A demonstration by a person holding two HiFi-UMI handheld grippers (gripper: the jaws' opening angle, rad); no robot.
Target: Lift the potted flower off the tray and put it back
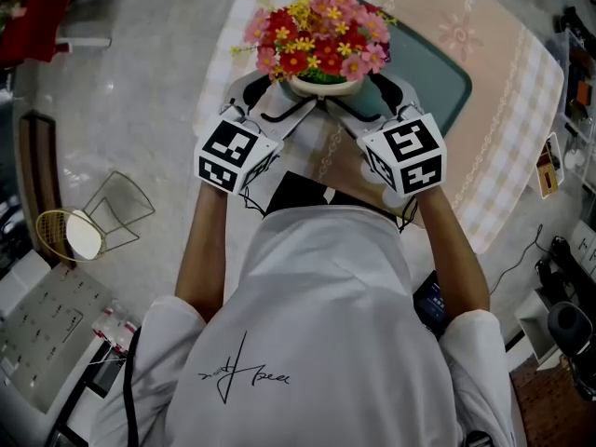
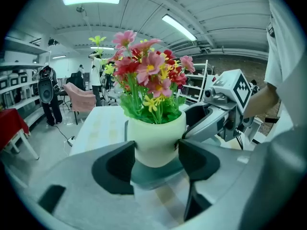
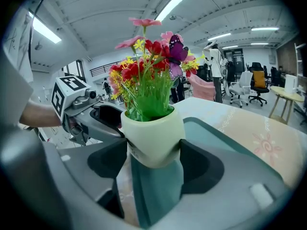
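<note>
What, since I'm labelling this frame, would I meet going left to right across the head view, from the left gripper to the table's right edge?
Left gripper → potted flower → right gripper → checked tablecloth edge. The tray overlaps the potted flower and right gripper, so I omit it.

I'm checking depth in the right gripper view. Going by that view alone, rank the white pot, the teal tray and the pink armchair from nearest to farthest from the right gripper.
1. White pot: between the jaws, gripped on both sides.
2. Teal tray: beneath and beyond the pot.
3. Pink armchair: far background, centre-right.
</note>
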